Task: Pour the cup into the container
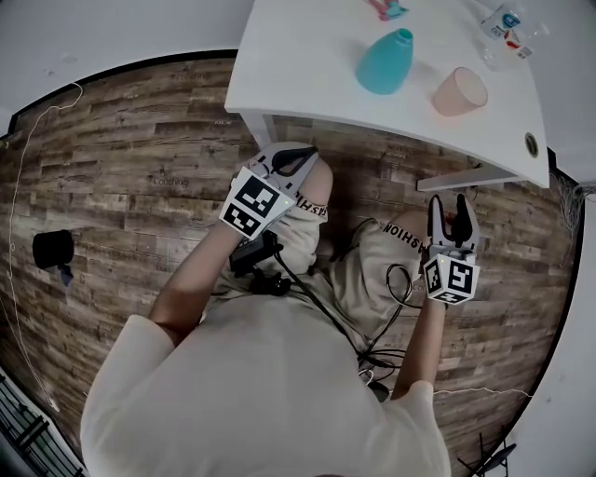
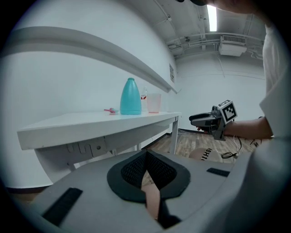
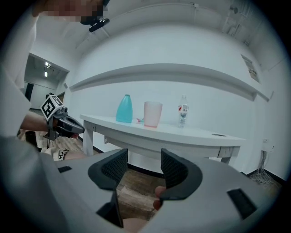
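A pink cup stands upright on the white table, with a teal bottle-shaped container just left of it. Both grippers hang over the seated person's knees, below and in front of the table's edge, well apart from cup and container. My left gripper is shut, pads meeting at the tips, with nothing held. My right gripper is open, a clear gap between its pads showing floor. Each gripper shows in the other's view: the right gripper, the left gripper.
A clear water bottle stands right of the cup, and a small pink and teal item lies behind the container. Table legs stand ahead. Cables trail over the wood floor; a black object sits at the left.
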`<state>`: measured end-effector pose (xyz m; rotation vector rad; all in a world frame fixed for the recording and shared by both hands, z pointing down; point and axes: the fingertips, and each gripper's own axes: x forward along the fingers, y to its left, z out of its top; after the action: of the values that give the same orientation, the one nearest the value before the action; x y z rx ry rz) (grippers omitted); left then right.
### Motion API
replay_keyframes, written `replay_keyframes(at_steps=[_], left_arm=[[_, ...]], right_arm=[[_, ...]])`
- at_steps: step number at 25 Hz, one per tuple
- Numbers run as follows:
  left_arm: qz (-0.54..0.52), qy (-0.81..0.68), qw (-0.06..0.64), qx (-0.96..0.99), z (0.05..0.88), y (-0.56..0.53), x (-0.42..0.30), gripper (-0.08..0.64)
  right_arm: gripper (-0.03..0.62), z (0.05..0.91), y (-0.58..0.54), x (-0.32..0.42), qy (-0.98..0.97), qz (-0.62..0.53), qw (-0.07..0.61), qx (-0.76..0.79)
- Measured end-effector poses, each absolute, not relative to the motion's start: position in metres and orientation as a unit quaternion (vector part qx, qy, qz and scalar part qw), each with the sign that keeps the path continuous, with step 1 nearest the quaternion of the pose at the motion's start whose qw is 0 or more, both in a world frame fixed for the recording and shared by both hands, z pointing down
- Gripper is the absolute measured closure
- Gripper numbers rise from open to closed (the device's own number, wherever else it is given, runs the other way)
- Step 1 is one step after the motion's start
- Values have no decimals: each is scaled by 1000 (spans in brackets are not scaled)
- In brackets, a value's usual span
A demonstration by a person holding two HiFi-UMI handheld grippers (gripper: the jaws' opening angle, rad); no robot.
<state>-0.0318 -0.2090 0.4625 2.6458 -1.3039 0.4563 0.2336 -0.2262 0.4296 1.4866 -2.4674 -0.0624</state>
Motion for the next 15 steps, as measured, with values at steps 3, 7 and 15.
replay_keyframes(at_steps=[3,7,15], left_arm=[[163,-431,88,883,481,-208,-32,549],[176,-429,106,880,504,-207,-31,549],[184,-418,140,879,530,-204,-26,549]], right_arm=[[357,451,-223,228,-847,-17,139,512],[357,478,-223,226,-847,12,143,512],[357,519,-223,227,-846,74,152,506]])
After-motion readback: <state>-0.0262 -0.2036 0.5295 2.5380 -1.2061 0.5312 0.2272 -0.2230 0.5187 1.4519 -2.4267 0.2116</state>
